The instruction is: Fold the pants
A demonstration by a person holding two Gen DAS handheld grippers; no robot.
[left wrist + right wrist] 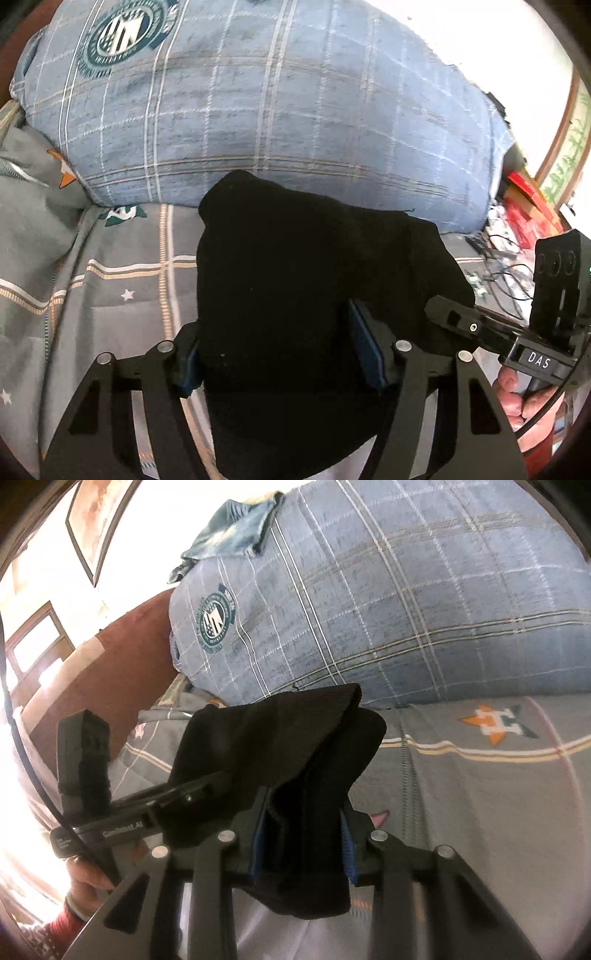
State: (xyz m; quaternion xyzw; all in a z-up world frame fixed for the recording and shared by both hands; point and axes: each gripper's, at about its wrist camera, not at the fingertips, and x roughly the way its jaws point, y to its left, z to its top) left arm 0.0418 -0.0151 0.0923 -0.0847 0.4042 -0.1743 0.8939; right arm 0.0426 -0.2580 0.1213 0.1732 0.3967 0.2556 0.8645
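Note:
The black pants hang bunched between both grippers, lifted above the grey bedsheet. My left gripper has its blue-padded fingers closed on a thick fold of the black cloth. My right gripper is shut on the other part of the pants, with ribbed fabric draping over its fingers. Each gripper also shows in the other's view, the right one at the left view's right side and the left one at the right view's left side.
A large blue plaid pillow lies just beyond the pants. A folded denim piece rests on top of it. A dark red headboard and a cluttered bedside area with cables flank the bed.

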